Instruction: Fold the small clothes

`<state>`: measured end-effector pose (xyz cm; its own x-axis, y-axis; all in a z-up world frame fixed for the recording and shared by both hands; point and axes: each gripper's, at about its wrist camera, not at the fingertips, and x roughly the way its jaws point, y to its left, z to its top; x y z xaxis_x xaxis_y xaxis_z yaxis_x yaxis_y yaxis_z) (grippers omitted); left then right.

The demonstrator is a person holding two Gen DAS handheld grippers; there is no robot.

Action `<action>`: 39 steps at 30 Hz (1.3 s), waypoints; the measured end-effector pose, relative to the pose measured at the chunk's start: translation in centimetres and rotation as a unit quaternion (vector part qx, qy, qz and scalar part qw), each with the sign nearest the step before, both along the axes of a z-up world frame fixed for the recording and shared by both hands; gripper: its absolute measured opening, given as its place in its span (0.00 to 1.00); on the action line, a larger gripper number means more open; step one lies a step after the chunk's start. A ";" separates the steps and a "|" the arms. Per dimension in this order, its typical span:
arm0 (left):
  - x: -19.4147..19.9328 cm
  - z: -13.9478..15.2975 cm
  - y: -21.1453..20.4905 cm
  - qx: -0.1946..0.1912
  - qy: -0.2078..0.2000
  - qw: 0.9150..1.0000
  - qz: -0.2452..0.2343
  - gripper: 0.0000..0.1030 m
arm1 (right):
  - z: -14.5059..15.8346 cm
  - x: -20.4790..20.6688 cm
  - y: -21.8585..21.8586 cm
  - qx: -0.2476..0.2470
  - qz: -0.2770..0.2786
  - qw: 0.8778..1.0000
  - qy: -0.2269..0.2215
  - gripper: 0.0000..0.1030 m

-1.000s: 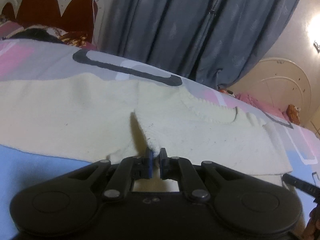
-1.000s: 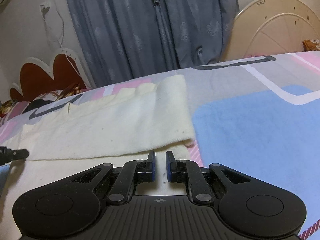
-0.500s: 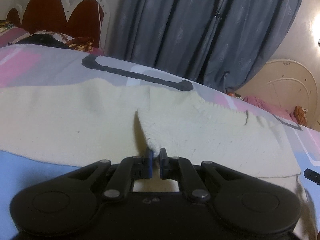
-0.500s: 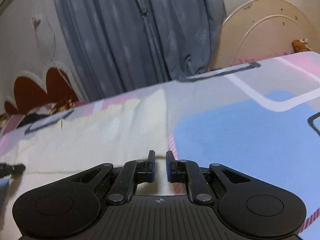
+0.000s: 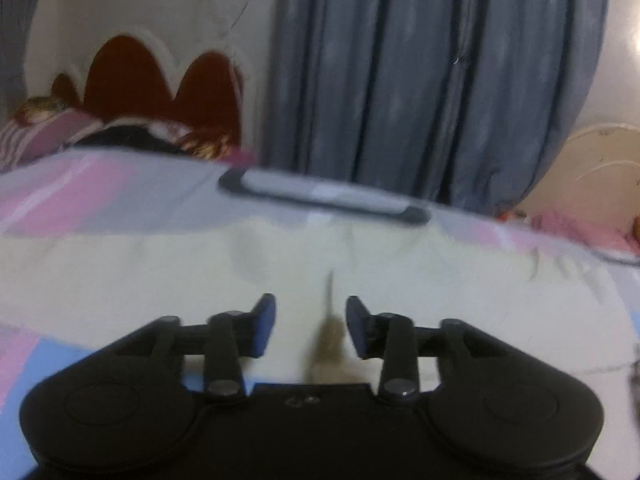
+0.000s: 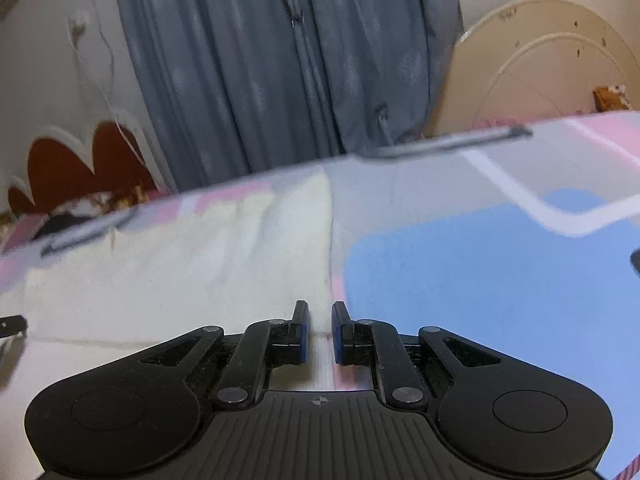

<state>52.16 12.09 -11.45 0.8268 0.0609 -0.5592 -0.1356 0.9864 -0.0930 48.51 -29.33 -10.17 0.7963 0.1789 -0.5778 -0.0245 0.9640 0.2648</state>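
Note:
A cream knit garment [image 5: 160,276] lies spread flat on the bed. My left gripper [image 5: 311,322] is open and empty just above the cloth, with a small raised fold of it between the fingers. In the right wrist view the same garment [image 6: 180,264] lies to the left, its right edge running toward my right gripper [image 6: 319,330]. That gripper is open with a narrow gap and holds nothing. The left gripper's tip [image 6: 12,326] shows at the far left edge.
The bedsheet [image 6: 480,280] has pink, grey and blue blocks. A scalloped red headboard [image 5: 160,92] and pillows [image 5: 48,132] stand at the back left. Grey curtains [image 5: 440,80] hang behind the bed. A cream round board [image 6: 540,72] leans at the back right.
My left gripper has opened and let go of the cloth fold it was pinching. Both views have tilted up and blurred. The right gripper stays narrowly open.

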 end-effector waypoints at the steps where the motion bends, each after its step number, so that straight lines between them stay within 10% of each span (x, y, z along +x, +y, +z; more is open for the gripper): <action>1: 0.6 0.1 -0.9 -0.010 0.004 1.000 -0.019 0.46 | 0.2 0.4 0.2 0.006 0.002 1.000 -0.004 0.11; 8: 3.5 -2.9 -4.3 -0.008 0.032 0.998 -0.053 0.53 | -1.7 3.9 5.1 -0.015 0.086 0.996 0.008 0.11; 13: 4.7 -1.8 -3.2 -0.011 0.028 0.999 -0.031 0.51 | -1.8 5.7 -0.1 -0.008 0.001 1.000 0.026 0.11; 25: 6.6 -3.2 -4.5 0.017 0.019 0.997 -0.067 0.53 | -3.0 13.4 0.7 -0.011 0.004 1.000 0.026 0.00; 28: 6.7 -3.2 -5.5 0.044 0.024 0.996 -0.068 0.54 | -2.7 13.3 2.0 -0.068 0.027 0.997 0.020 0.00; 39: 1.5 -2.9 -4.9 0.058 0.036 0.994 -0.082 0.54 | -0.9 4.8 0.1 -0.033 0.056 0.996 0.053 0.00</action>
